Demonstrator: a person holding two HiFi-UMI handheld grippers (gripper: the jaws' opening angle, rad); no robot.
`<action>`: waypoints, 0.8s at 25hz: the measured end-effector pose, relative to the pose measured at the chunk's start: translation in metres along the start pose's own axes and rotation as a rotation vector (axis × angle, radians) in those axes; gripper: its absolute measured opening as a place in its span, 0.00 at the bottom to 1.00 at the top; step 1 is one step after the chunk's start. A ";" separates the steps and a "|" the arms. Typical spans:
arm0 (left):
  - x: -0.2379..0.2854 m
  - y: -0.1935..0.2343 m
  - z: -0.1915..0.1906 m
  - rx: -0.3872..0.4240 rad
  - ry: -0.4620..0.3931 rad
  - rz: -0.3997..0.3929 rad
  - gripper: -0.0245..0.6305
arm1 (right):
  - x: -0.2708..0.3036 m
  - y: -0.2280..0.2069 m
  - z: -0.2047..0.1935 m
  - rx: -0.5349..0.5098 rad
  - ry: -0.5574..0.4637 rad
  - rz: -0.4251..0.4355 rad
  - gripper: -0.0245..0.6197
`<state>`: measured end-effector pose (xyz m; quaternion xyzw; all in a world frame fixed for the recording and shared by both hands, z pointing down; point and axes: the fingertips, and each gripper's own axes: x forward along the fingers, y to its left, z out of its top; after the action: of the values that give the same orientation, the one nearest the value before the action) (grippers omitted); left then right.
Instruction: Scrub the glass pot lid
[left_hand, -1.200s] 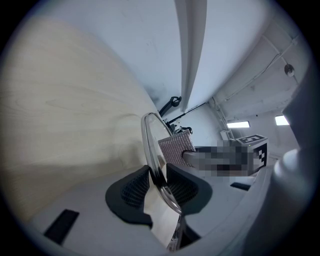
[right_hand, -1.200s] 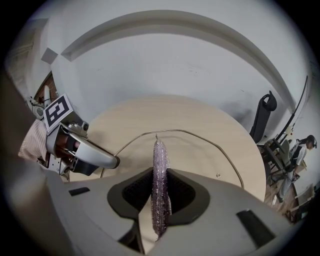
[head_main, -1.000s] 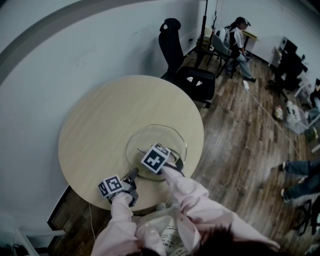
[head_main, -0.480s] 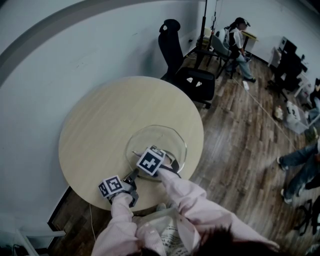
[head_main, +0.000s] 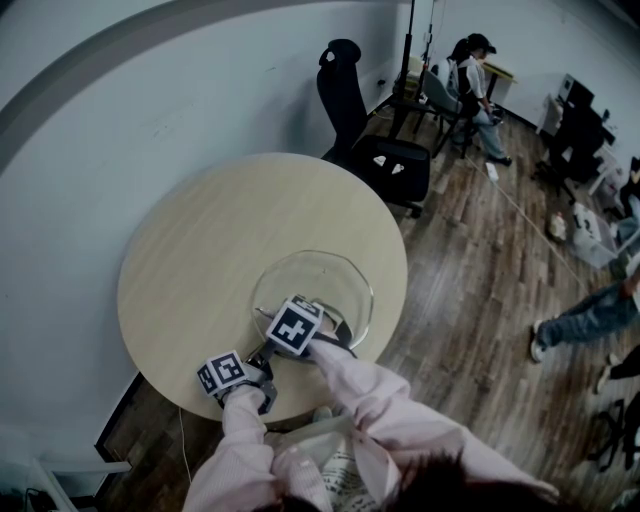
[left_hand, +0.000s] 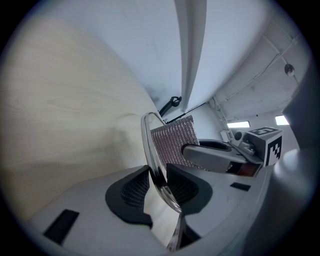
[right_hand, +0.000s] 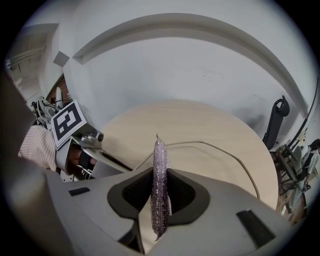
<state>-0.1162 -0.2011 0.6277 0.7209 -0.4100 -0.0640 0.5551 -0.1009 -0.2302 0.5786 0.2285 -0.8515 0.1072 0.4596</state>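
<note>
- The person's pink sleeves (head_main: 385, 405) reach from the bottom of the head view, one hand-held gripper in each hand.
- The left gripper (left_hand: 159, 182) sits at the near edge of the round bench (head_main: 210, 240). Its marker cube (head_main: 222, 373) faces up. Its jaws are clamped on the rim of the glass pot lid (left_hand: 148, 145), with the dark pads pressed on either side of the glass edge.
- The right gripper (right_hand: 159, 192) is just beyond and to the right of the left one, pointing steeply down under its own marker cube (head_main: 293, 327). Its jaws are closed on a thin, sparkly purple scrub pad (right_hand: 159, 175), which stands on edge between the pads and sticks out past them.
- In the left gripper view the scrub pad shows as a ribbed mesh square right beside the lid's rim. I cannot tell if it presses on the glass.
- The lid lies on the near right part of the bench, with its metal rim close to the bench's edge. The right gripper is over its near left portion.
- The rest of the pale wood benchtop runs out towards a white wall (head_main: 150, 90).
- Beyond the bench a black office chair (head_main: 385, 150) stands on the wooden floor (head_main: 480, 250).
- Farther back a person (head_main: 475, 75) sits near a desk, and another person's legs (head_main: 580, 320) show at the right edge.
</note>
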 end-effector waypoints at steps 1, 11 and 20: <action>0.000 0.000 0.000 -0.001 0.001 0.000 0.21 | 0.000 0.002 0.002 0.001 -0.005 0.008 0.16; 0.000 0.001 0.000 -0.001 -0.004 0.001 0.21 | 0.000 0.014 0.002 0.030 -0.022 0.066 0.16; -0.001 -0.001 0.000 -0.008 -0.008 0.002 0.21 | -0.010 0.003 0.009 0.086 -0.120 0.096 0.16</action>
<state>-0.1162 -0.2003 0.6267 0.7180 -0.4126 -0.0678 0.5565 -0.1049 -0.2282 0.5656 0.2129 -0.8820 0.1519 0.3919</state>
